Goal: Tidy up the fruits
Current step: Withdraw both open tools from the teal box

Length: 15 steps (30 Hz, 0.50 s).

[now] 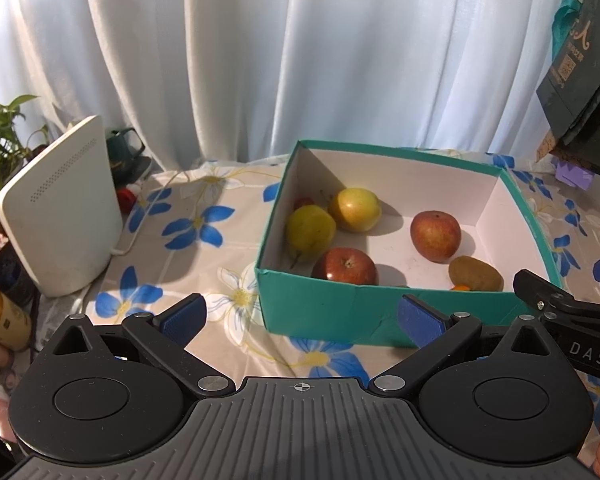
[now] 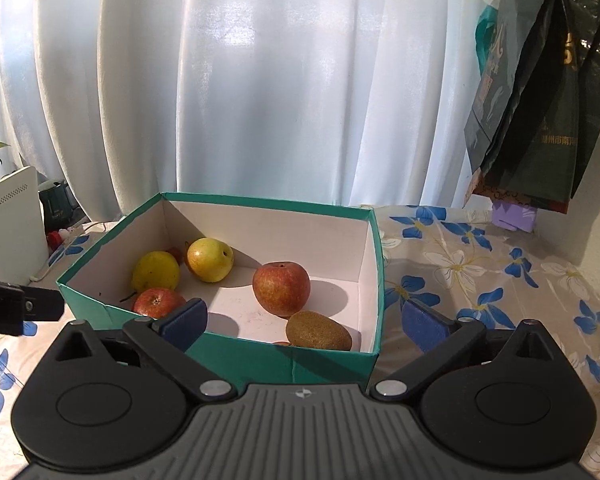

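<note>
Left tongs [image 1: 302, 318]: spread wide, nothing between the blue pads, tilted down at the near wall of the box, over the worktop
Right tongs [image 2: 304, 320]: spread wide, nothing pinched; tilted down over the near rim of the box; left pad [image 2: 186, 320] in front of the near red apple, right pad just outside the box's right corner
Box [image 1: 320, 304]: teal outside, white inside, open top, sits on the flowered worktop [image 1: 188, 240] before the white curtain [image 1: 300, 52]
Box, left side: two yellow pears, one [image 1: 310, 232] by the left wall, the other [image 1: 355, 210] just behind it, touching or nearly so; a small red fruit behind them, mostly hidden
Box, near wall: red apple [image 1: 345, 266] at the left; kiwi [image 1: 476, 274] at the right, a scrap of something orange beside it, too hidden to name
Box, middle: second red apple [image 1: 435, 236], apart from the pears, just behind the kiwi
Worktop, left: white device [image 1: 64, 216] standing upright, well apart from the box
</note>
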Each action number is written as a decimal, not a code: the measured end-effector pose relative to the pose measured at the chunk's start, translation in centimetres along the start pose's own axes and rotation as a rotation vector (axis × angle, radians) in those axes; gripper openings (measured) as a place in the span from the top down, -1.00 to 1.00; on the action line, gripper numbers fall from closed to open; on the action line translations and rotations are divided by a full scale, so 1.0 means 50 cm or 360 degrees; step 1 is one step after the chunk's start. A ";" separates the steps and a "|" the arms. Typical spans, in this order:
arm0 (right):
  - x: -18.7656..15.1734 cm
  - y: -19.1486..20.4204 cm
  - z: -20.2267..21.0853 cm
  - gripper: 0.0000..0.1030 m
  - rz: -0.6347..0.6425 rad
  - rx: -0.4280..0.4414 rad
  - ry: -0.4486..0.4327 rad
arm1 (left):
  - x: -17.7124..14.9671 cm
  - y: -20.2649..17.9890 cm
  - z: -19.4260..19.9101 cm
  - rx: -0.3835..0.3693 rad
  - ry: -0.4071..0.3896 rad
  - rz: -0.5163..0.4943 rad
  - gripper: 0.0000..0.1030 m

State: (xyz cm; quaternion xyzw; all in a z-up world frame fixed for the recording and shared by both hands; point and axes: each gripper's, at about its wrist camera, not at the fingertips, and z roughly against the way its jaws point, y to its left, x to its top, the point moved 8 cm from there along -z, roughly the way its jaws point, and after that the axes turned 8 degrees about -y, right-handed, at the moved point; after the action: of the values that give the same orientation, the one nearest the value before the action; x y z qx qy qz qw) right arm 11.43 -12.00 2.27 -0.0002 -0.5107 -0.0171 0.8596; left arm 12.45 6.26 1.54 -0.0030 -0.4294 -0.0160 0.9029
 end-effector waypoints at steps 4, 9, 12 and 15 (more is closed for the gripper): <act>0.005 -0.015 0.014 -1.00 -0.0142 0.0015 0.0101 | 0.002 -0.021 -0.004 -0.0035 0.0004 -0.0035 -1.00; -0.001 -0.024 0.031 -1.00 -0.0205 0.0052 0.0158 | 0.002 -0.046 -0.016 -0.0034 0.0032 -0.0121 -1.00; -0.008 -0.028 0.031 -1.00 -0.0182 0.0000 0.0234 | 0.008 -0.058 -0.022 -0.0051 0.0035 -0.0150 -1.00; -0.006 -0.031 0.034 -1.00 -0.0192 0.0015 0.0259 | 0.019 -0.067 -0.032 -0.0036 0.0057 -0.0190 -1.00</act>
State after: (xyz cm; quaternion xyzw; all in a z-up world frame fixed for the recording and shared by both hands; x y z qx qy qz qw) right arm 9.74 -13.53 2.82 0.0359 -0.4385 -0.0663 0.8956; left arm 14.17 2.87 1.22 0.0127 -0.4125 -0.0746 0.9078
